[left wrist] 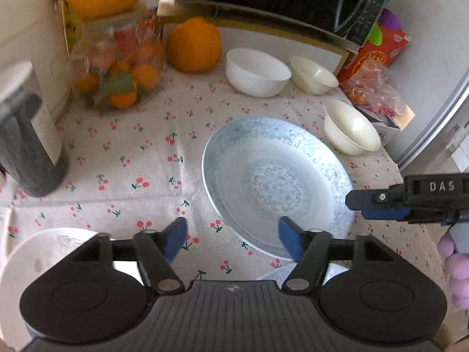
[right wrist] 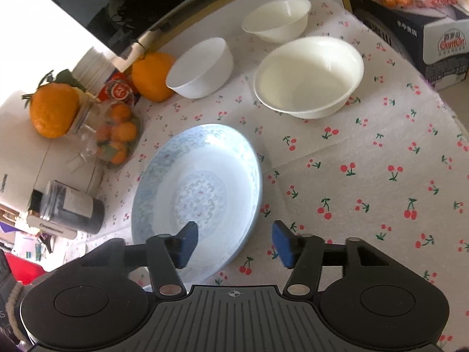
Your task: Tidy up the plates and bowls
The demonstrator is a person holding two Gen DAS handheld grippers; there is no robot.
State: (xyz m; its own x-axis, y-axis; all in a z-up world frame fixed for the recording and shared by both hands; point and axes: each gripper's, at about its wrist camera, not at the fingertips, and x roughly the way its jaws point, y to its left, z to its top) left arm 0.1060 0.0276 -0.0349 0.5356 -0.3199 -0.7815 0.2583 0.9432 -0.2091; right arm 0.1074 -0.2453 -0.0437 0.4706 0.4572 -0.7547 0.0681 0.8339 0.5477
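1. Left wrist view shows the round, blue-patterned porcelain plate (left wrist: 277, 184) lying flat on the cherry-print tablecloth (left wrist: 123, 158), just ahead of the left gripper (left wrist: 233, 239) and a little to its right.
2. Judging by this, the plate seems placed, while the bowls are still scattered: a white round bowl (left wrist: 256, 72) and a cream bowl (left wrist: 313, 74) sit far ahead, and another cream bowl (left wrist: 350, 127) is ahead to the right, none nested.
3. A further white plate (left wrist: 44, 259) lies close by the gripper's left side, so stacking probably remains too.
4. The left gripper's blue pads stand well apart with nothing between them; the right pad hangs over the plate's near rim, and whether it touches is unclear.
5. Right wrist view: the right gripper (right wrist: 234, 245) is likewise spread and empty, straddling the plate's right edge (right wrist: 252, 205) without pressing on it.
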